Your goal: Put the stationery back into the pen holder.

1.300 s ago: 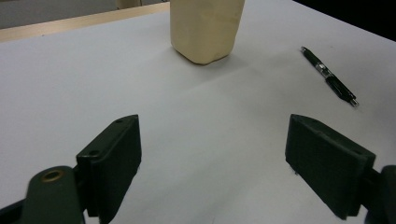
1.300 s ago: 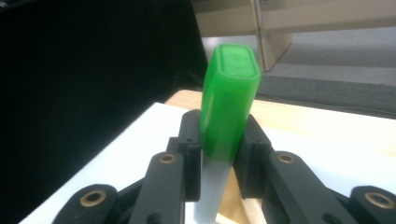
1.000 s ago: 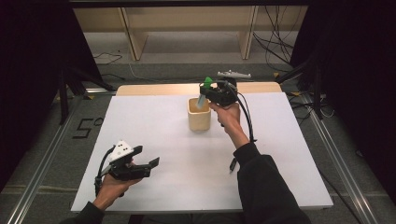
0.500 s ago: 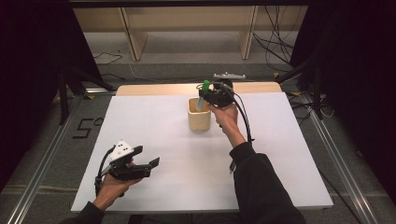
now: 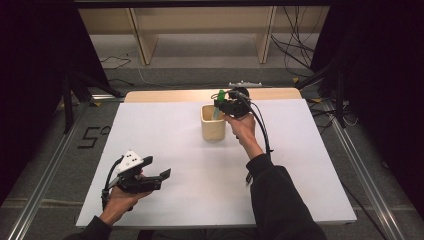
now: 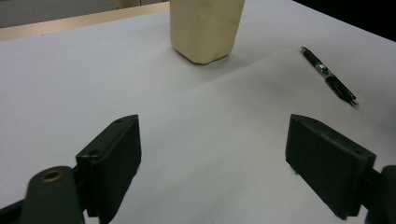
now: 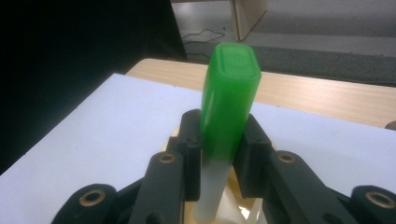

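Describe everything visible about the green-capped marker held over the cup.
The marker has a glossy, bright green plastic cap with a rounded rectangular end, over a pale translucent barrel. It stands nearly upright, cap up. The right claw is shut on it, both black pads pressing where cap meets barrel. Its lower end reaches into the mouth of the cream cup near the table's far edge; whether it touches the cup cannot be told.

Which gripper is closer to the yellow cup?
The right gripper: it hangs just above the yellow cup, holding a green-capped marker. The left gripper rests far off, near the table's front edge.
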Motion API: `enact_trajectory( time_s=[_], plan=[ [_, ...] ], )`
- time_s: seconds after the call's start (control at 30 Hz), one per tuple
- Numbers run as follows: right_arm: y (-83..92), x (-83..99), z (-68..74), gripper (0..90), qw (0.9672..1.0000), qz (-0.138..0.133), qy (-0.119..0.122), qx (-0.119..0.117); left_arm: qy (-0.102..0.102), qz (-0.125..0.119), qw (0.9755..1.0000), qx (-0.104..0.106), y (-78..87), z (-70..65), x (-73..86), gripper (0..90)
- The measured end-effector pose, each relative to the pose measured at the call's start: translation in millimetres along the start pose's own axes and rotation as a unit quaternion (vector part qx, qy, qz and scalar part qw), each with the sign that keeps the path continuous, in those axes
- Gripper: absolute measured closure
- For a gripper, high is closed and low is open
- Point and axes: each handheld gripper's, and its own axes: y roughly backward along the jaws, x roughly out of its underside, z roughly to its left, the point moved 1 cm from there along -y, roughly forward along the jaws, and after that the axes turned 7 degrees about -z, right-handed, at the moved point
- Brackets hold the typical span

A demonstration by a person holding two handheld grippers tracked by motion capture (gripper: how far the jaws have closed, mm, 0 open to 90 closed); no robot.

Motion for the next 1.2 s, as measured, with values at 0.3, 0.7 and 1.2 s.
enact_trajectory(
  time_s=[0.3, 0.7, 1.2],
  plan=[
    [-4.4, 6.1, -1.7, 74.9, 0.9999, 0.012, 0.000, 0.002, -0.001, 0.000, 1.0000, 0.000, 0.2, 0.5, -0.2, 17.8],
    [13.7, -2.2, -8.5, 40.5, 0.9991, 0.000, -0.032, -0.029, 0.001, -0.002, 1.0000, -0.001, 0.9, 1.3, -0.7, 17.8],
    [88.4, 25.5, -34.2, 32.8, 0.9997, -0.004, -0.025, -0.003, 0.000, -0.004, 1.0000, -0.005, 0.8, 1.6, -1.1, 17.8]
  ],
)
